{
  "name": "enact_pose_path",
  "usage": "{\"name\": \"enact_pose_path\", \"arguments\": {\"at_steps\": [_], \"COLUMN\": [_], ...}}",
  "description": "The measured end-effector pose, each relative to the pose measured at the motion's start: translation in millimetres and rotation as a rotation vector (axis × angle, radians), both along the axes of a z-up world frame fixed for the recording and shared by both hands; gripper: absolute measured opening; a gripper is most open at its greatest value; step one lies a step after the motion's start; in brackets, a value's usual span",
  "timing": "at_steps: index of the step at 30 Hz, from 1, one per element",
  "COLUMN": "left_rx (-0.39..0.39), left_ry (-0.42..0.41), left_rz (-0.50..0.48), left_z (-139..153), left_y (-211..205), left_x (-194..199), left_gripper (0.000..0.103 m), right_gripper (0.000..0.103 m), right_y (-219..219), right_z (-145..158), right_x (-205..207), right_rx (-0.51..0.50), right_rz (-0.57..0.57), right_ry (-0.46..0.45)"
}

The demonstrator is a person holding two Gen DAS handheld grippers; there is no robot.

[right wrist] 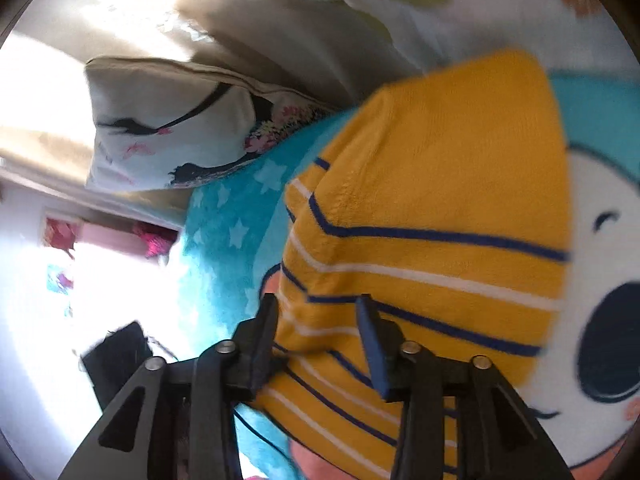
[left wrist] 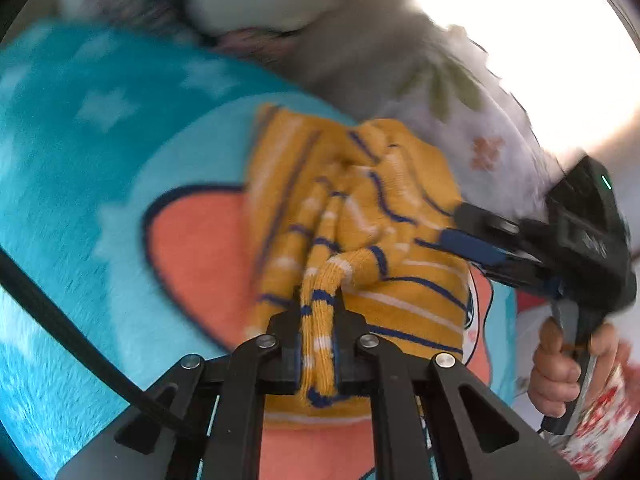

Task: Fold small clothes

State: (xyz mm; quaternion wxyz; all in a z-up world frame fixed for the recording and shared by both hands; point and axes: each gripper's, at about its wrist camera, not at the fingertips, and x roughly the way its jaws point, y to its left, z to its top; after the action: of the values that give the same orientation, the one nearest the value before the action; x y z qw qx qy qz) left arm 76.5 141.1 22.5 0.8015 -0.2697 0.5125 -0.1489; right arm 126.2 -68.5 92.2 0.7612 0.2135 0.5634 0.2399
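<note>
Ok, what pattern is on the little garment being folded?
The garment is mustard yellow with thin navy and white stripes, clearest in the right wrist view.

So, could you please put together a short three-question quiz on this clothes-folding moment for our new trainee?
1. True or false: the left gripper is shut on a bunched fold of the yellow striped garment.
2. What does the garment lie on? A) a bare wooden table B) a turquoise blanket with white stars C) a metal tray
3. In the right wrist view, how do the jaws of the right gripper stand?

Key
1. True: fabric is pinched between its jaws.
2. B.
3. Apart, with striped fabric between them; the pads do not clearly press on it.
</note>
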Motion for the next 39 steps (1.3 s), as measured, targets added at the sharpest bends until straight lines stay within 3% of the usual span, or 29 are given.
{"name": "enact_pose_path", "arguments": {"at_steps": [3,8,13,15,18,23,26,28,30,33,37,39], "left_rx": [-0.035,0.054,0.109,0.11,0.05,0.027,0.057,0.067,0.042,-0.005,-0.014,-0.011], "left_ry": [0.035,-0.034,-0.084,-0.083,-0.084,-0.123,-0.068,-0.005,0.052,0.055,0.05,0.047], "left_rz": [-0.003,-0.053,-0.085,-0.088,-0.083,-0.063,-0.03,-0.033,-0.032,-0.023,-0.013,-0.015], "left_z": [-11.3,5.0,18.6,22.1,34.2,51.7,32.9,10.8,-8.3,-13.0,-15.0,-14.9], "left_y": [3.5,-16.8,-25.4,-27.0,-20.6,-9.6,-4.8,-4.0,-1.6,4.2,5.7,6.0], "left_x": [-11.3,-23.8,-35.2,-35.8,-41.6,-61.1,-55.4,-44.9,-39.1,-39.1,-39.3,-38.0], "left_gripper": [0.01,0.01,0.01,0.009,0.009,0.009,0.009,0.01,0.012,0.014,0.015,0.015], "right_gripper": [0.051,0.061,0.065,0.029,0.018,0.018,0.02,0.033,0.036,0.036,0.035,0.018], "right_y": [13.8,44.5,85.3,90.2,78.4,88.1,108.9,117.9,113.4,102.6,120.8,139.3], "right_z": [11.0,14.0,-2.3,-8.6,8.9,46.0,29.6,-3.0,-15.4,12.1,46.1,41.2], "right_x": [1.2,10.7,28.6,30.5,19.7,-2.8,11.7,25.8,27.4,16.6,7.8,8.0], "right_rx": [-0.078,-0.218,-0.478,-0.536,-0.506,-0.514,-0.511,-0.476,-0.456,-0.395,-0.451,-0.446], "right_rz": [0.028,0.059,0.063,0.07,0.017,0.024,0.043,0.079,0.067,0.02,0.106,0.211], "right_ry": [-0.061,-0.126,-0.194,-0.209,-0.232,-0.334,-0.29,-0.18,-0.137,-0.21,-0.363,-0.334]}}
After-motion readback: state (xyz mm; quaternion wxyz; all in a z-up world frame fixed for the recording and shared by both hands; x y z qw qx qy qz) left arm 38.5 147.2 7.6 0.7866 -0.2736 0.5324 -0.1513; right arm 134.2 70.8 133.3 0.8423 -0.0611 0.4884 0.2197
